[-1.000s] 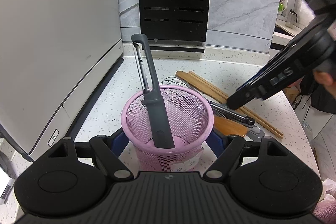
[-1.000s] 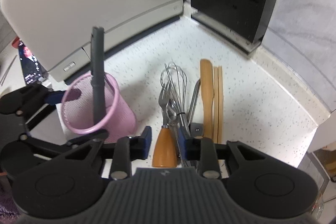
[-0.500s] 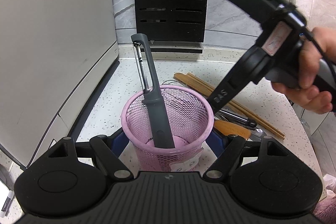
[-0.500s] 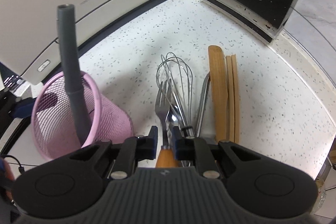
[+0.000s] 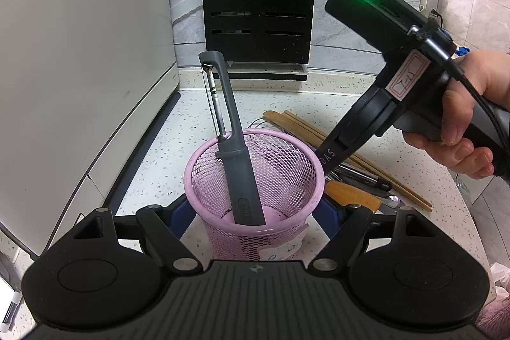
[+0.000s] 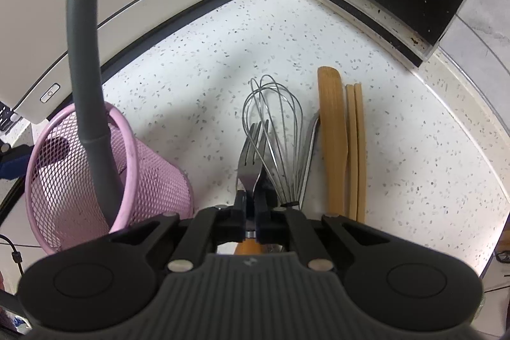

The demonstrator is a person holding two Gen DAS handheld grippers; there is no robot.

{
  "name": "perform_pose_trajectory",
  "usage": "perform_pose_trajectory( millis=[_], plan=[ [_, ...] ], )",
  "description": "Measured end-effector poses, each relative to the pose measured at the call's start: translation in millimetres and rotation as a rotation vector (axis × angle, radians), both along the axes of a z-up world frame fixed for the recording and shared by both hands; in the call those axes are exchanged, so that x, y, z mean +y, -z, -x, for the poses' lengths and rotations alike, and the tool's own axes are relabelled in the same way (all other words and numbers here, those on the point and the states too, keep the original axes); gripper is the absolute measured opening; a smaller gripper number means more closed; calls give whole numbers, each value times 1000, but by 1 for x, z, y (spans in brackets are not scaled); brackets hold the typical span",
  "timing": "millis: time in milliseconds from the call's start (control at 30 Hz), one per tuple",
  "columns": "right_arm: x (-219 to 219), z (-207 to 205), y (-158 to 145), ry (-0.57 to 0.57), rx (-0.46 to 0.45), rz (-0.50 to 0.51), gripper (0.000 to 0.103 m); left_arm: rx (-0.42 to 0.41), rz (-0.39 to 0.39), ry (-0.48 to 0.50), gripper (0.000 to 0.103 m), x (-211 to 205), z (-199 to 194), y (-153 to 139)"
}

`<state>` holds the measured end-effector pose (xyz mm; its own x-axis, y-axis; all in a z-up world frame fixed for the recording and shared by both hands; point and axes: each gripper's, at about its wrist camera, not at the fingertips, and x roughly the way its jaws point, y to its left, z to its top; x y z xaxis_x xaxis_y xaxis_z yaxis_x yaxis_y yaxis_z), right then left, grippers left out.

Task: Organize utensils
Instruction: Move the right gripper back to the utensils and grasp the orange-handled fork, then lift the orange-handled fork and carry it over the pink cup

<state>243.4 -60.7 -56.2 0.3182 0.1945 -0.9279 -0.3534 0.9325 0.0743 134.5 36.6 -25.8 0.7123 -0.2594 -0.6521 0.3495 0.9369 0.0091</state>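
Speckled counter (image 6: 197, 91); right tool (image 6: 251, 206) steeply down-tilted, pinching fork (image 6: 250, 158).

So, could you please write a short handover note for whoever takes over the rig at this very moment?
Left tongs: clamped around the pink mesh holder, steadying it on the counter.
Right tongs: have just closed on the neck of the wooden-handled fork, which lies flat on the counter.
Done: the grey peeler stands in the holder.
Left: lift the fork into the holder, then the whisk, the metal utensil beside it, the bamboo spatula and the chopsticks, all side by side to the holder's right.
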Motion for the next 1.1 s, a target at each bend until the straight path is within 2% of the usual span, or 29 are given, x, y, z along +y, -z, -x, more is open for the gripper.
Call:
perform_pose_trajectory(
  millis=[567,733,1100],
  plan=[
    [-3,29,-25,-122,-59,-81,0,0,0,2,91,0,0,0],
    [-11,42,-36,-148,-68,-132,0,-1,0,3,91,0,-1,0],
    [-32,65,-81,-110,-256,-153,0,0,-1,4,91,0,0,1]
  ],
)
